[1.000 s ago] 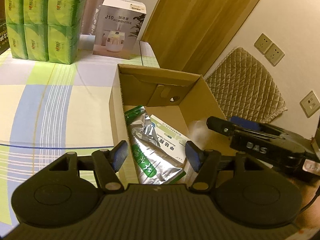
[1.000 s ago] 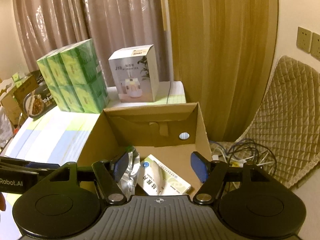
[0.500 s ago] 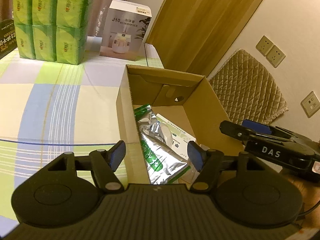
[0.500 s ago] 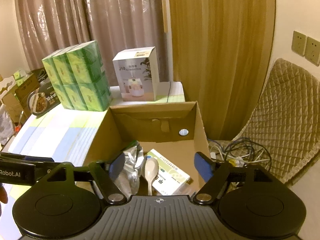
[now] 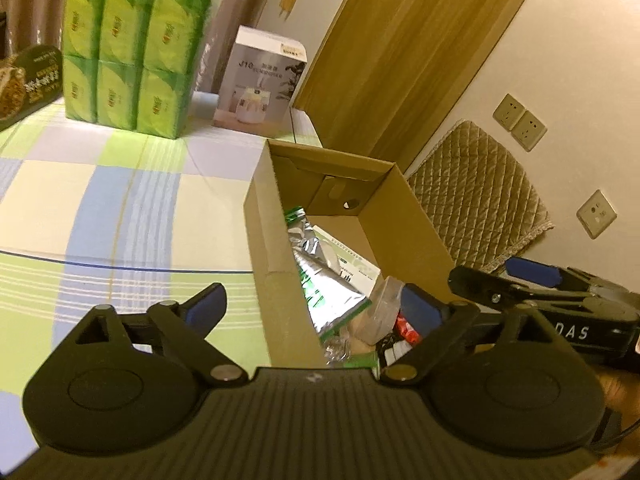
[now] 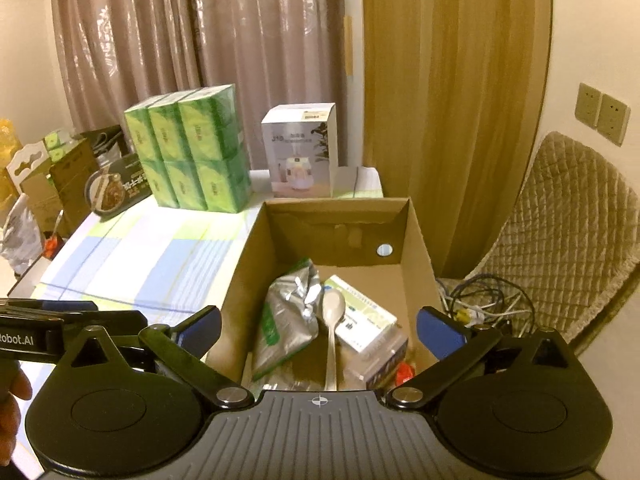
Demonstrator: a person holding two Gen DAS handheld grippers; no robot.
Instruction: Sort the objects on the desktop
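Opening empty jaws on both grippers, cardboard box [image 6: 416,240] contents partly hidden, red item [image 6: 404,372] unclear

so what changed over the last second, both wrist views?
Both tongs, left and right, pulled back and up from the cardboard box, so more of its inside shows. Their jaws are opening, with nothing gripped between them. The foil pouch, spoon and medicine box lie as before; tissue packs and humidifier box unmoved.
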